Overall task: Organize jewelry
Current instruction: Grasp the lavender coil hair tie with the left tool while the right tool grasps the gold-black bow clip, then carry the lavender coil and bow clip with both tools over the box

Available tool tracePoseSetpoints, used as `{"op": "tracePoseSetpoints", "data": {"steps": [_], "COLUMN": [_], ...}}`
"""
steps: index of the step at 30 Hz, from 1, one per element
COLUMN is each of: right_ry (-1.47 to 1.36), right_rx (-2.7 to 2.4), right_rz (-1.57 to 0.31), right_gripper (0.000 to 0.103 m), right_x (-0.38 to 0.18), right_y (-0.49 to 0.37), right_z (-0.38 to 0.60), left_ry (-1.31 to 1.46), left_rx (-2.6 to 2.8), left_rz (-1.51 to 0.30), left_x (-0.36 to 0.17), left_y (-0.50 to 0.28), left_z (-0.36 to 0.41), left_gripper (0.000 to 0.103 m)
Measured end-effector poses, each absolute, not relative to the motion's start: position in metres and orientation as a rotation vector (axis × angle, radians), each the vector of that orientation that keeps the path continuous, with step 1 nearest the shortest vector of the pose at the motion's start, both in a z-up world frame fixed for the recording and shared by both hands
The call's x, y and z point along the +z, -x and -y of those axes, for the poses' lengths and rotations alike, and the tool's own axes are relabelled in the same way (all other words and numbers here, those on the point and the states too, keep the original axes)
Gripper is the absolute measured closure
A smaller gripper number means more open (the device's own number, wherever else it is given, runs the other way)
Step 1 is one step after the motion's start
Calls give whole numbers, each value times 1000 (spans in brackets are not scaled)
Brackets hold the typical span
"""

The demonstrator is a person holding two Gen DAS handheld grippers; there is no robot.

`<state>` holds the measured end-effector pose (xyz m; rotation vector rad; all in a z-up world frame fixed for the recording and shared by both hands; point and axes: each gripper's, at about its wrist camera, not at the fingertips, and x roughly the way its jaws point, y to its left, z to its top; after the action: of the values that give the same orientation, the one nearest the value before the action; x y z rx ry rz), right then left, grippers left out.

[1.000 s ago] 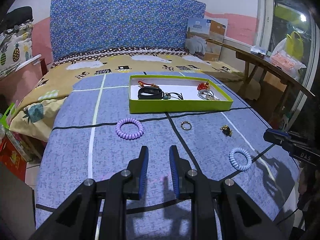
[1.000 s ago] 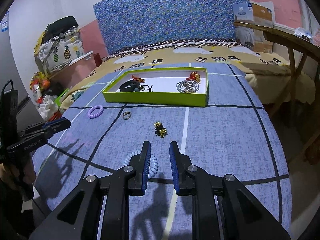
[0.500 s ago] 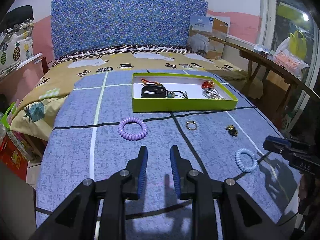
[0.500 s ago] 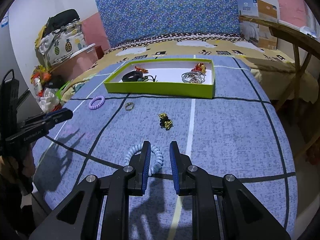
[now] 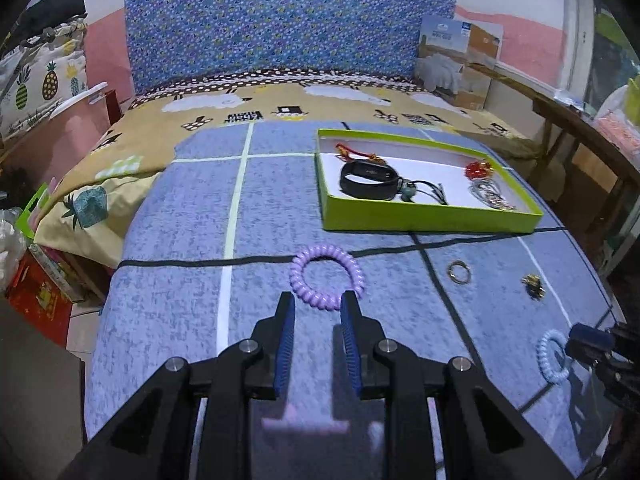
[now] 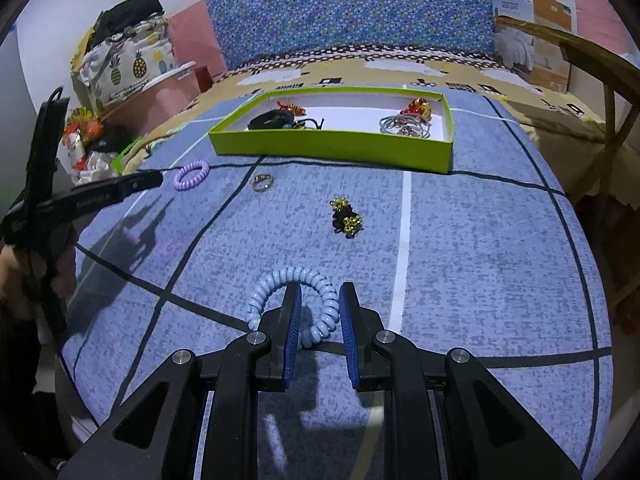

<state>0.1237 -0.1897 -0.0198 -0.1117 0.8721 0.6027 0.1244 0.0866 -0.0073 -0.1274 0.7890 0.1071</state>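
A: In the left wrist view the left gripper [image 5: 317,304] sits low in the centre of the frame, its jaws parted with nothing between them. The purple coil hair tie [image 5: 327,276] lies on the blue bedspread [image 5: 180,280] just past the fingertips, near the middle of the frame. It looks like the pick-up is about to start.

B: And the right gripper [image 6: 319,300]?

A: Its jaws are also parted, straddling one side of the light blue coil hair tie [image 6: 294,300] at lower centre of the right wrist view. The coil's strand runs between the pads, but I see a gap on each side, so I judge it is not yet pinched.

B: How should these grabs go?

A: I would come down so one pad lands inside the loop and the other outside, then close on a single strand. The coils are springy and may roll out sideways, so close slowly and lift straight. Then carry each to the green tray [image 5: 432,224], right of centre in the left view.

B: What does one view give that the other lacks?

A: The right view shows the left gripper from the side at far left, pointing at the purple tie, with the person's hand [image 6: 12,264] behind it. It also shows the gold-and-black clips [image 6: 346,217] and the small ring [image 6: 263,182] clearly at mid frame. The left view looks deeper into the tray: a black band [image 5: 370,180] and a silvery chain heap [image 5: 490,194] already lie inside.
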Motion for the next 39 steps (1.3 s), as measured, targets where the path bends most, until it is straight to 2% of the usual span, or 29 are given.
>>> {"op": "tracePoseSetpoints", "data": {"steps": [20, 37, 39], "right_ry": [169, 263, 243], "right_rx": [587, 611, 608], "right_rz": [-817, -894, -900], "right_gripper": [83, 83, 83], "right_x": [-7, -27, -27], "right_y": [-163, -190, -191], "right_z": [177, 157, 160], "left_ry": [149, 87, 79], "left_rx": [153, 141, 134], "left_rz": [-862, -887, -886], "left_x": [-25, -28, -28], "left_y": [-163, -177, -177], "left_z": [-100, -92, -91], "left_gripper": [78, 78, 82]}}
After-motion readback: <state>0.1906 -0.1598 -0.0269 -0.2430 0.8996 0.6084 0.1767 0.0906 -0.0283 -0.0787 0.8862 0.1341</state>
